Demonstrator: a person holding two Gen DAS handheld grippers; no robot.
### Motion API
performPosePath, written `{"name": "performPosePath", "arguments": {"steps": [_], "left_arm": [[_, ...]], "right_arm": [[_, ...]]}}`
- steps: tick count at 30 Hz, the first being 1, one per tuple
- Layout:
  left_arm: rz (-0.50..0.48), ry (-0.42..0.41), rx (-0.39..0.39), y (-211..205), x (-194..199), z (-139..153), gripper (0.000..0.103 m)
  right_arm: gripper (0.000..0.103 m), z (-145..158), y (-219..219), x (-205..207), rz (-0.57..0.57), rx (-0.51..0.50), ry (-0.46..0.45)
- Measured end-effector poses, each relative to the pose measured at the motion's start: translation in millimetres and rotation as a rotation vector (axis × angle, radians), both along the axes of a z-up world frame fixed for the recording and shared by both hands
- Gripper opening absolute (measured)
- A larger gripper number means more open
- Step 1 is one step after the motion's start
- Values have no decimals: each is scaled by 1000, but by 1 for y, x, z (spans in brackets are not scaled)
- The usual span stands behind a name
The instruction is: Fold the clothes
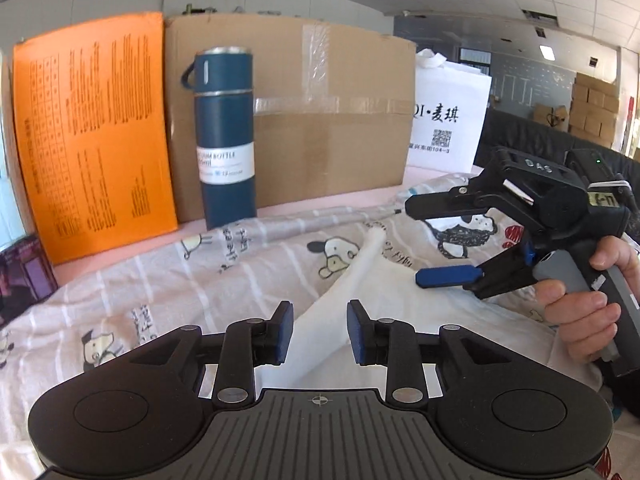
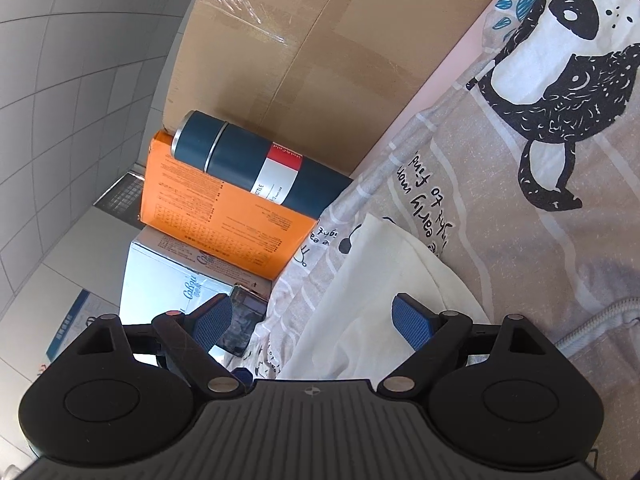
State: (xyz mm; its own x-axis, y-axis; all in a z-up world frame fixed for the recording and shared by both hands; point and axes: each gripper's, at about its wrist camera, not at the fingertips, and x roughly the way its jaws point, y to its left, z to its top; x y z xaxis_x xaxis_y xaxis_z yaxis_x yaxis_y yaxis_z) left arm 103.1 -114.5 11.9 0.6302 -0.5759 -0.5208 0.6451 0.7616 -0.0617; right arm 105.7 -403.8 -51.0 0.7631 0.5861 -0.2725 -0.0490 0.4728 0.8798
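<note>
Between my left claw's [image 1: 316,332] blue pads, partly apart and gripping nothing, white cloth [image 1: 360,300] runs up in a ridge over the cartoon-print sheet [image 1: 160,280]. Right claw [image 1: 424,240] hovers beside it, spread wide, empty. Switching to the right wrist: white cloth [image 2: 360,312] under my splayed claw [image 2: 316,320], no contact. Risk I see: the bottle [image 1: 227,136] stands close; a wide swing could topple it.

A dark blue vacuum bottle [image 1: 227,136] stands before a taped cardboard box [image 1: 320,120]; an orange printed box [image 1: 96,136] leans left; a white tote bag [image 1: 448,116] stands right.
</note>
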Motion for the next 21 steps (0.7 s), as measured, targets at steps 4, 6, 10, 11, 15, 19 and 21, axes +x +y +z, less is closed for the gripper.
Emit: {"name": "performPosePath", "arguments": {"steps": [4, 6, 10, 11, 15, 19, 21], "left_arm": [[-76, 89, 9, -3, 3, -18, 31], [-112, 102, 37, -7, -2, -25, 31], [-145, 103, 38, -8, -10, -35, 32], [-146, 108, 27, -7, -9, -36, 32], [-149, 129, -13, -1, -6, -37, 32], [-150, 144, -41, 2, -4, -37, 32], [-157, 157, -63, 4, -2, -38, 35]], "right_arm": [[87, 0, 5, 3, 6, -37, -5], [87, -1, 6, 5, 8, -51, -7], [87, 2, 8, 13, -6, -57, 32], [87, 5, 10, 16, -15, -62, 47], [86, 19, 27, 34, -39, -143, 118], [58, 27, 44, 53, -75, -255, 201], [34, 25, 51, 58, -87, -313, 236]]}}
